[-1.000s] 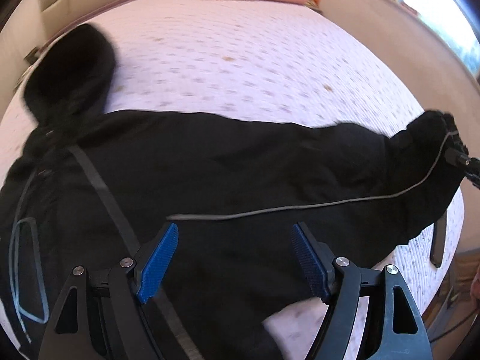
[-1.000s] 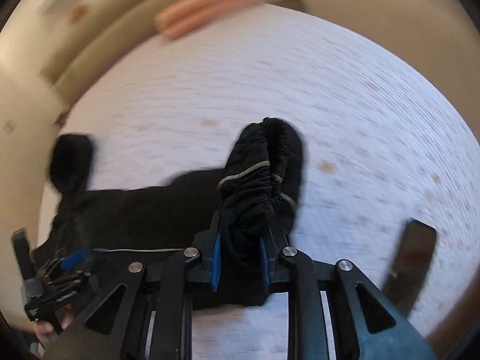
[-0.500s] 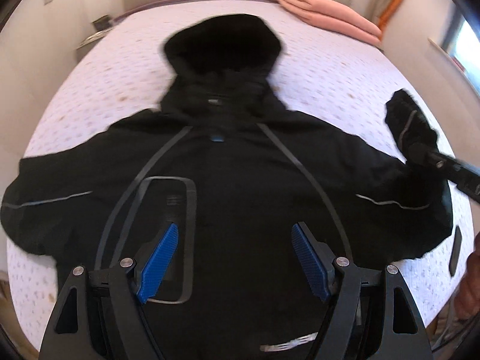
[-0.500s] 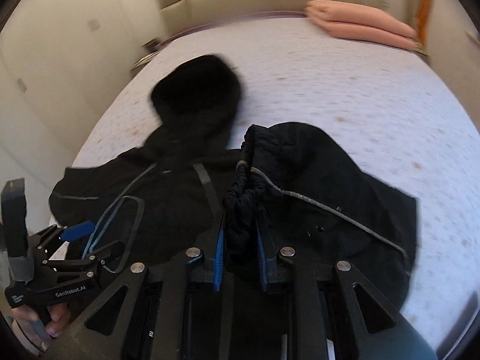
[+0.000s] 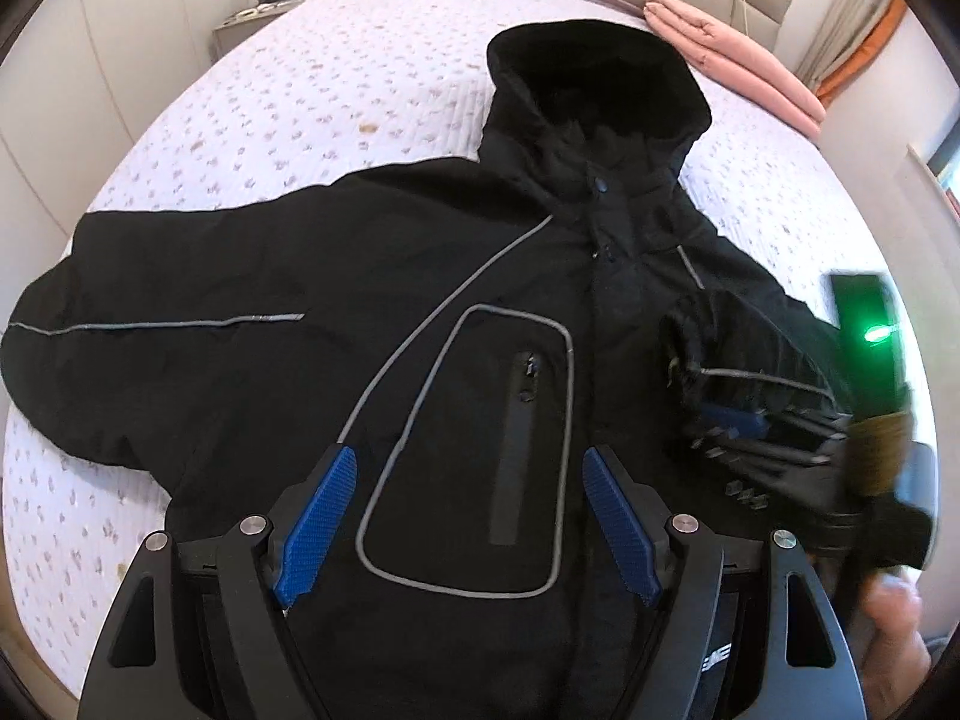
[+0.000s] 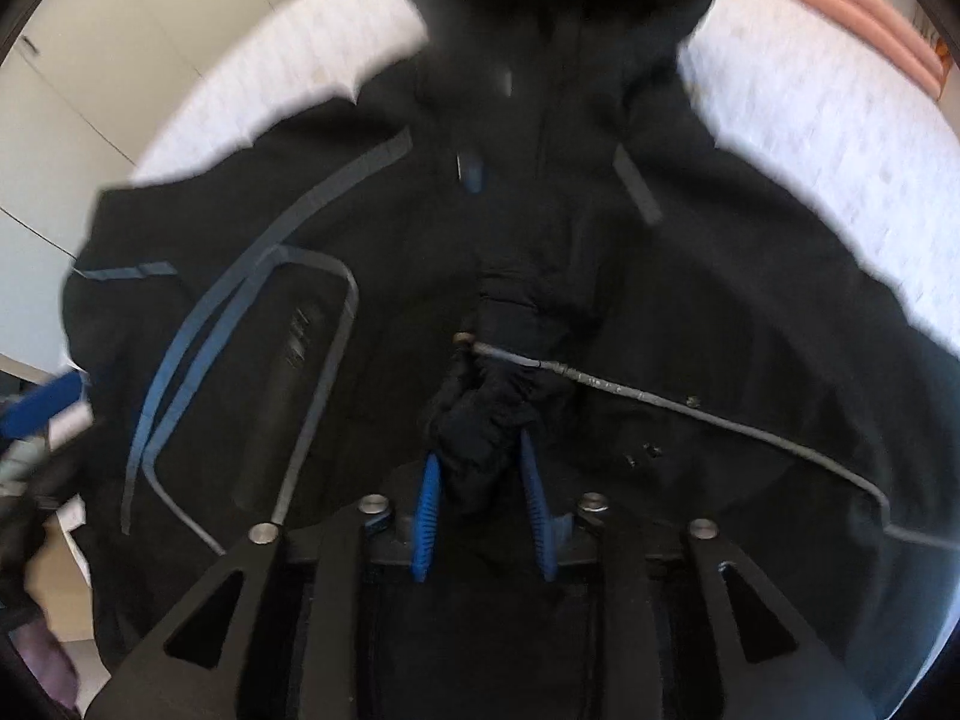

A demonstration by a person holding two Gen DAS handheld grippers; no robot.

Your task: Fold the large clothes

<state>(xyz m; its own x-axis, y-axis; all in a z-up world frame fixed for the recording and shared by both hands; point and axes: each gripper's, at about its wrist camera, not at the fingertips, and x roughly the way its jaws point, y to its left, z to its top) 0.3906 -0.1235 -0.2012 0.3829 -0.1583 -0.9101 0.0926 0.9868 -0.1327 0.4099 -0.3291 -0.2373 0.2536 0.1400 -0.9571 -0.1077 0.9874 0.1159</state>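
A large black hooded jacket (image 5: 420,276) with grey reflective piping lies face up on the bed (image 5: 288,78), hood toward the headboard. Its left sleeve (image 5: 156,324) lies stretched out to the left. My left gripper (image 5: 468,516) is open and empty, hovering over the chest pocket. My right gripper (image 6: 483,498) is shut on the cuff of the right sleeve (image 6: 486,414), which is folded in over the jacket's chest. The right gripper also shows in the left wrist view (image 5: 738,426), at the right over the jacket front.
Folded pink bedding (image 5: 732,54) lies at the head of the bed on the right. A nightstand (image 5: 258,18) stands at the far left by the headboard. White wardrobe doors (image 6: 90,78) line the left wall. The patterned bed cover shows all around the jacket.
The right gripper has carried the sleeve cuff inward from the bed's right side onto the jacket's chest. The left gripper has swung left and stays open over the jacket front.
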